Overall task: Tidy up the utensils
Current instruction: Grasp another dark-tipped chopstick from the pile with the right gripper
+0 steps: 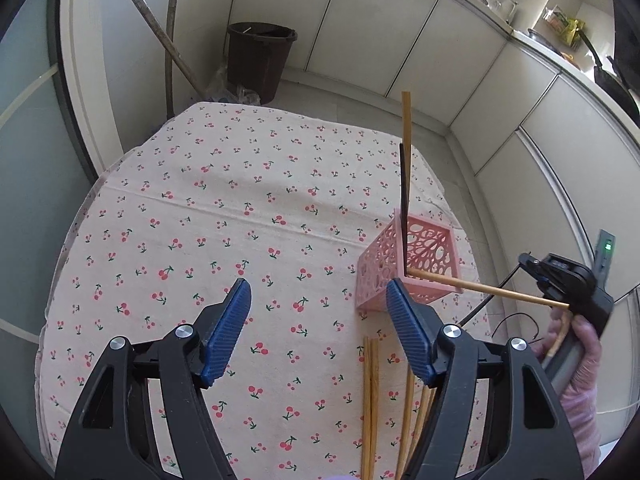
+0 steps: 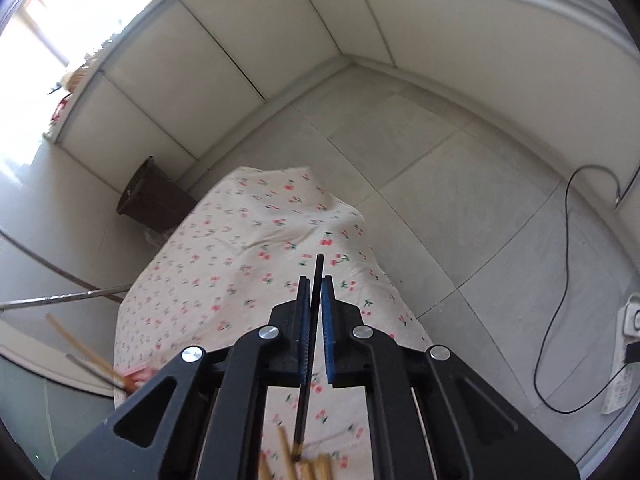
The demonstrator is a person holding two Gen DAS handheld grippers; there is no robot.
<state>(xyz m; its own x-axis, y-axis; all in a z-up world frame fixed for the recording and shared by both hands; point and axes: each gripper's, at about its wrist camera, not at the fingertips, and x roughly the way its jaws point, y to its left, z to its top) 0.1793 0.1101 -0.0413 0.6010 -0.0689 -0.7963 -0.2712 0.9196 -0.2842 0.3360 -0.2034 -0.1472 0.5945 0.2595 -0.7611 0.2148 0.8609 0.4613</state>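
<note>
A pink lattice utensil holder (image 1: 412, 266) stands on the cherry-print tablecloth (image 1: 224, 216) at the right. A wooden chopstick (image 1: 407, 128) and a black chopstick (image 1: 404, 196) stand in it, and another wooden chopstick (image 1: 488, 289) leans out to the right. Several loose wooden chopsticks (image 1: 370, 404) lie on the cloth in front of the holder. My left gripper (image 1: 318, 328) is open and empty above the cloth, left of the holder. My right gripper (image 2: 316, 292) is shut on a black chopstick (image 2: 316, 284) that runs between its pads; it shows in the left wrist view (image 1: 560, 280) right of the holder.
A dark brown bucket (image 1: 260, 60) stands on the floor beyond the table, with long poles (image 1: 160, 28) leaning beside it. White cabinet fronts (image 1: 440, 40) line the back and right. A power strip (image 2: 624, 364) and cable (image 2: 560, 280) lie on the floor at right.
</note>
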